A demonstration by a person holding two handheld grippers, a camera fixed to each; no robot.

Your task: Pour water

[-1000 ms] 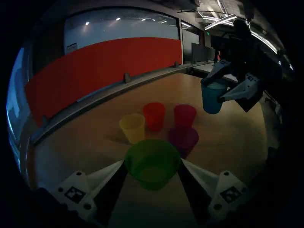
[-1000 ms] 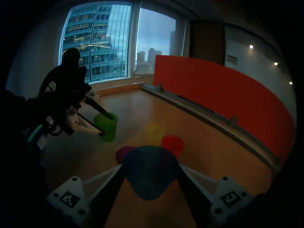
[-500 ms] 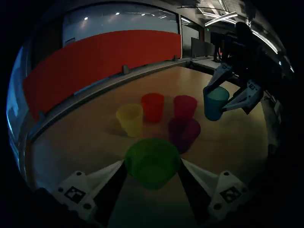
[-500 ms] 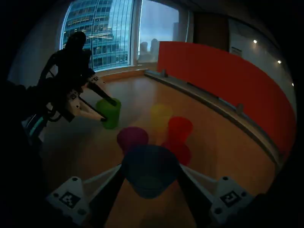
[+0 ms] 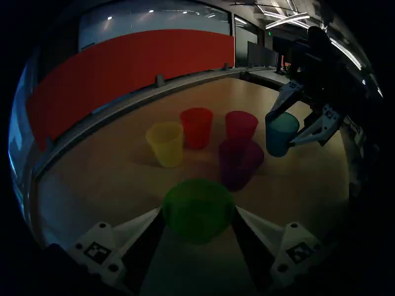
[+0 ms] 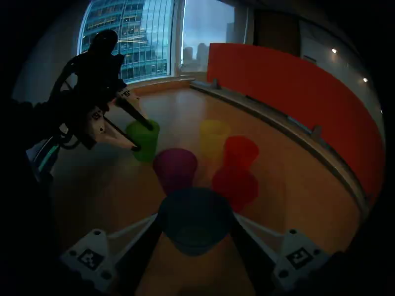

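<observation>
Left gripper [image 5: 197, 211]: fingers closed partway, one pressing each side of the green cup [image 5: 198, 224], which it holds upright over the near part of the wooden table [image 5: 98, 172]. Right gripper [image 6: 195, 216]: clamped the same way on the blue cup [image 6: 195, 229], upright, just right of the pink cup [image 5: 241, 127]. Standing on the table: yellow cup [image 5: 166, 143] at left, red cup [image 5: 196, 127] far, purple cup [image 5: 237, 163] nearest. Water in the held cups: cannot tell.

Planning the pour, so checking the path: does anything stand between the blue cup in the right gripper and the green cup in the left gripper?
Yes. The purple cup stands on the table roughly between the blue cup and the green cup, as seen in both views.
</observation>
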